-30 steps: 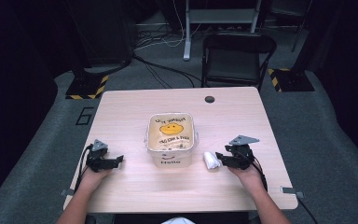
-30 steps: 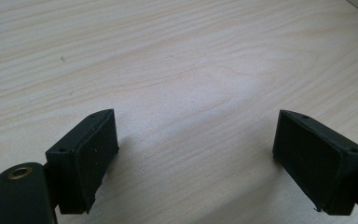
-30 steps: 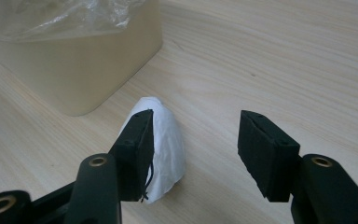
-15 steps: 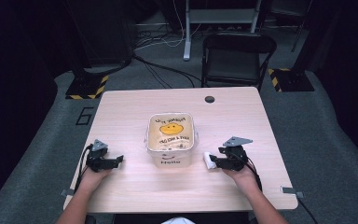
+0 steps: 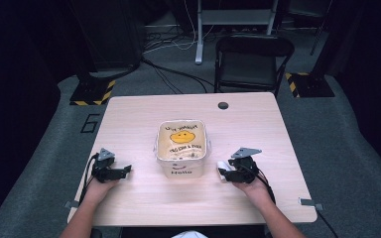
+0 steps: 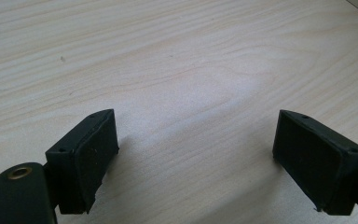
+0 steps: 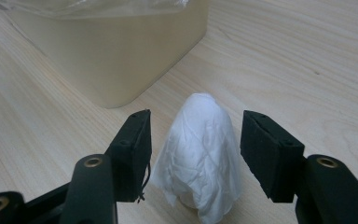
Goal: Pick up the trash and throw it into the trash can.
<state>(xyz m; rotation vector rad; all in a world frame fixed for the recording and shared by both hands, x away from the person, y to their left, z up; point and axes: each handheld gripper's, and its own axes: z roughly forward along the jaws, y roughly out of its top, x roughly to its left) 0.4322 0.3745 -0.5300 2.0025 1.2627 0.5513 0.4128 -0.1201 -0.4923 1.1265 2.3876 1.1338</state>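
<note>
A crumpled white tissue [image 7: 200, 154] lies on the wooden table [image 5: 258, 129], just right of a cream square bin [image 5: 181, 148] lined with clear plastic and printed with a yellow smiley. My right gripper [image 7: 195, 149] is open around the tissue, one jaw on each side, with small gaps to it. In the high view the tissue [image 5: 222, 166] peeks out at the tip of the right gripper [image 5: 226, 172]. My left gripper [image 5: 124, 170] rests at the table's left, open over bare wood, as the left gripper view [image 6: 196, 154] confirms.
A corner of the bin [image 7: 116, 51] stands close ahead of the right jaws. A dark round grommet [image 5: 222, 105] sits near the table's far edge. A black chair [image 5: 253, 62] and floor cables lie beyond the table.
My right gripper has slid left toward the bin, bringing its jaws around the white tissue. The left gripper has stayed put.
</note>
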